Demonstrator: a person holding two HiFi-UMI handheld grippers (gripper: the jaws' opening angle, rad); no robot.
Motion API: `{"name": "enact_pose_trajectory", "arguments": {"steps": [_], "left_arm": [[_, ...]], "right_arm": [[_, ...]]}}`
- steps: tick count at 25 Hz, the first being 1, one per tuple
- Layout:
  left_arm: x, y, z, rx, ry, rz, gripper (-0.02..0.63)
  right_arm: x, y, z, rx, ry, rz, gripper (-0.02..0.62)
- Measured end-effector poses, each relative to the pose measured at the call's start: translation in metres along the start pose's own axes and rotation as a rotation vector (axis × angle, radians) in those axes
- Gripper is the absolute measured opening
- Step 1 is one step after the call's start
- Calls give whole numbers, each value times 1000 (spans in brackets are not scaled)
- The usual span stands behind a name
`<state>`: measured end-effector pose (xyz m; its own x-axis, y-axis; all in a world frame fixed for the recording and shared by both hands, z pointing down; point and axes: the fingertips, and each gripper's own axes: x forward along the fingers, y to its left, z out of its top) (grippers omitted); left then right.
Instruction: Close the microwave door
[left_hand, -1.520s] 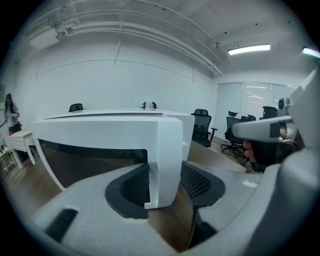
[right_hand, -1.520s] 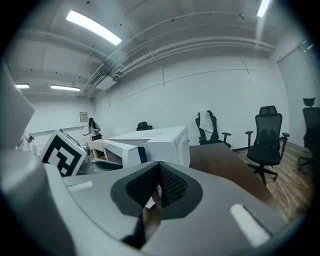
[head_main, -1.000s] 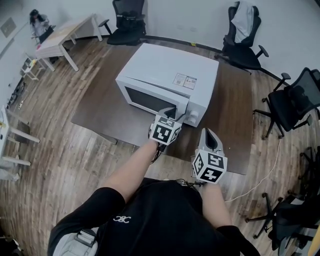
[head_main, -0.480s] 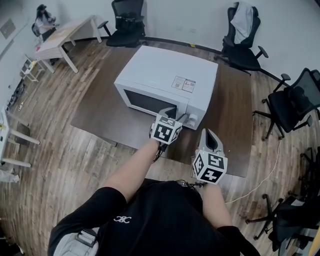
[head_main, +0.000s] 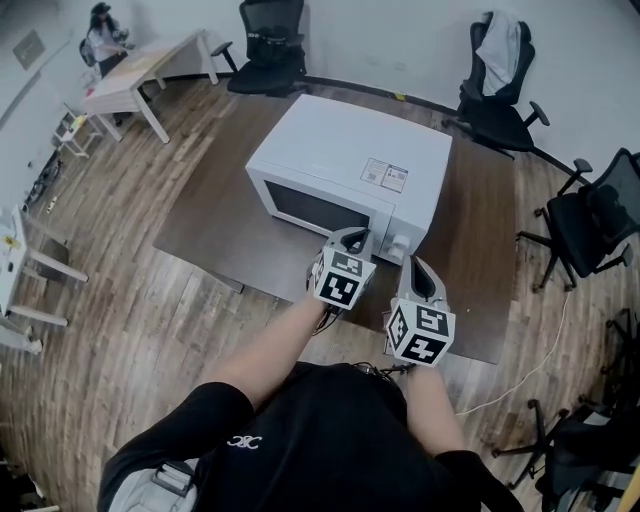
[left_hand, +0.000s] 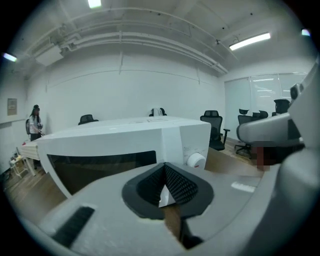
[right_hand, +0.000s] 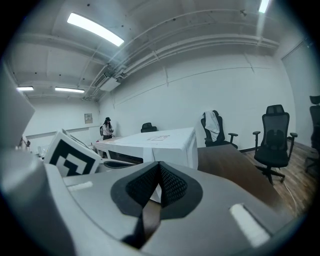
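A white microwave (head_main: 350, 165) stands on a dark brown table (head_main: 220, 220). Its door with the dark window (left_hand: 105, 167) lies flush with the front, beside a white knob (left_hand: 196, 160). My left gripper (head_main: 350, 240) hovers just before the lower right of the microwave's front, shut with nothing between its pads. To its right, over the table's near edge, my right gripper (head_main: 420, 268) is also shut and empty. In the right gripper view the microwave (right_hand: 155, 145) shows beyond the jaws, with the left gripper's marker cube (right_hand: 70, 155) at the left.
Black office chairs (head_main: 500, 105) stand behind and to the right of the table. A light wooden desk (head_main: 135, 75) with a person beside it is at the far left. A white cable (head_main: 530, 350) trails on the wooden floor at the right.
The left gripper's jaws have come together. It has drawn slightly away from the microwave front. The head view has shifted, so the microwave sits a little further right.
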<state>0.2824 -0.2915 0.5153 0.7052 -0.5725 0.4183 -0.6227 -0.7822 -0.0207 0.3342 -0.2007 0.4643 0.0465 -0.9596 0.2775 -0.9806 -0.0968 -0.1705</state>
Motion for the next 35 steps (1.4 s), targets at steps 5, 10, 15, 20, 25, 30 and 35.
{"name": "enact_pose_trajectory", "arguments": {"steps": [5, 10, 15, 20, 25, 30, 35], "left_arm": [[-36, 21, 1, -93, -40, 3, 8], [-74, 47, -6, -175, -48, 0, 9], [-118, 75, -19, -208, -60, 51, 11], [-161, 107, -34, -222, -66, 120, 11], [-193, 136, -53, -232, -55, 167, 11], [-213, 164, -67, -276, -54, 191, 11], [-225, 182, -66, -283, -67, 191, 11]], "right_arm": [[15, 28, -1, -24, 14, 55, 8], [26, 74, 2, -68, 7, 134, 8], [29, 123, 9, -68, -19, 215, 8], [32, 158, 12, 3, -50, 259, 6], [37, 187, 12, -20, -51, 260, 5], [44, 212, -4, -29, 5, 257, 5], [48, 226, -8, -53, 15, 229, 5]]}}
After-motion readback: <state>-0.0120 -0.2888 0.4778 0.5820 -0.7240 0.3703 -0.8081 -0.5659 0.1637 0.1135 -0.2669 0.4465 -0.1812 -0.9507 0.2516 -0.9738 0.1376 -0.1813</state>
